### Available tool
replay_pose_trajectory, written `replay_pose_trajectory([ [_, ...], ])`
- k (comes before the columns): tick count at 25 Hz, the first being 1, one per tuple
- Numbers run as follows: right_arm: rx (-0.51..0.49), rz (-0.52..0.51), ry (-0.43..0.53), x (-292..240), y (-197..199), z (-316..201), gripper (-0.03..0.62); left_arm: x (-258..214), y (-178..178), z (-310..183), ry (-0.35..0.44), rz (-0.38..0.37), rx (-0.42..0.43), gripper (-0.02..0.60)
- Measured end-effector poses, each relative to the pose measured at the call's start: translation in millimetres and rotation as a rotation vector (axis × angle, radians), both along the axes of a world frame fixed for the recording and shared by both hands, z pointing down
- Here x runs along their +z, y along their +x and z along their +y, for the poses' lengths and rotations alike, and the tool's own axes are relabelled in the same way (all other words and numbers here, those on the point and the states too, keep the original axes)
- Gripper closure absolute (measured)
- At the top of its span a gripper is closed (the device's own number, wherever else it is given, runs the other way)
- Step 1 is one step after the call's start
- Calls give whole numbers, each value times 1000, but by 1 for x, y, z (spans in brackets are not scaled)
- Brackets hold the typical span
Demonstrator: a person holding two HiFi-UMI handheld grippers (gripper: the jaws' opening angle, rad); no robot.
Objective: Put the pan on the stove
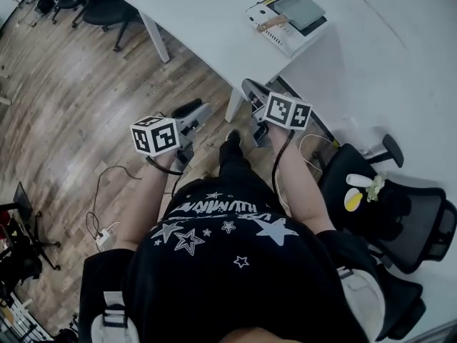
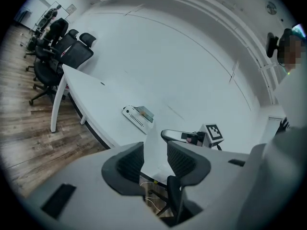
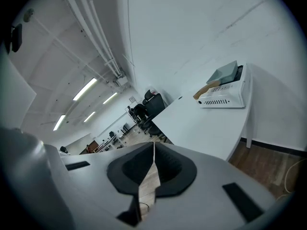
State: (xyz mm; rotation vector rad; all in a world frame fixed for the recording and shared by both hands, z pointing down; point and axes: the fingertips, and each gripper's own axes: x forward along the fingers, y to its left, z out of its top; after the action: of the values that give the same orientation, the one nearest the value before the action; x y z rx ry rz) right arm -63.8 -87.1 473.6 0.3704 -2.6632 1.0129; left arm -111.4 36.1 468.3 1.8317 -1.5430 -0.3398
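Note:
A grey square pan (image 1: 298,9) with a wooden handle (image 1: 275,22) lies on top of a white stove unit (image 1: 284,40) on the white table (image 1: 207,20). The right gripper view shows the pan (image 3: 225,73) and stove (image 3: 223,99) far off, as does the left gripper view, with its small stove (image 2: 135,118). Both grippers hang in front of the person's body, short of the table edge. My left gripper (image 1: 196,109) stands open with nothing between its pads (image 2: 130,163). My right gripper (image 1: 251,90) is shut and empty, its pads (image 3: 165,164) together.
A black mesh office chair (image 1: 400,213) with a yellow and white item on it stands at the right, close to the person. Cables and a power strip (image 1: 103,236) lie on the wooden floor at the left. More chairs (image 1: 100,2) stand beyond the table's far left corner.

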Motion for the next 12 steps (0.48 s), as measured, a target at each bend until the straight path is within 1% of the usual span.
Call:
replay_pose_trajectory([
  [2, -1, 20, 21, 0, 8, 14, 583, -3, 6, 13, 8, -15, -8, 439],
  [4, -6, 45, 49, 1, 16, 25, 586, -4, 10, 24, 14, -36, -16, 513],
  [5, -8, 57, 60, 1, 19, 30, 586, -5, 12, 29, 15, -48, -19, 539],
  [8, -2, 74, 83, 2, 32, 37, 588, -6, 20, 39, 18, -56, -21, 560],
  [10, 4, 73, 123, -1, 43, 36, 588, -7, 28, 40, 22, -60, -28, 568],
  [12, 3, 76, 170, -4, 53, 34, 588, -8, 36, 40, 20, -84, -34, 574],
])
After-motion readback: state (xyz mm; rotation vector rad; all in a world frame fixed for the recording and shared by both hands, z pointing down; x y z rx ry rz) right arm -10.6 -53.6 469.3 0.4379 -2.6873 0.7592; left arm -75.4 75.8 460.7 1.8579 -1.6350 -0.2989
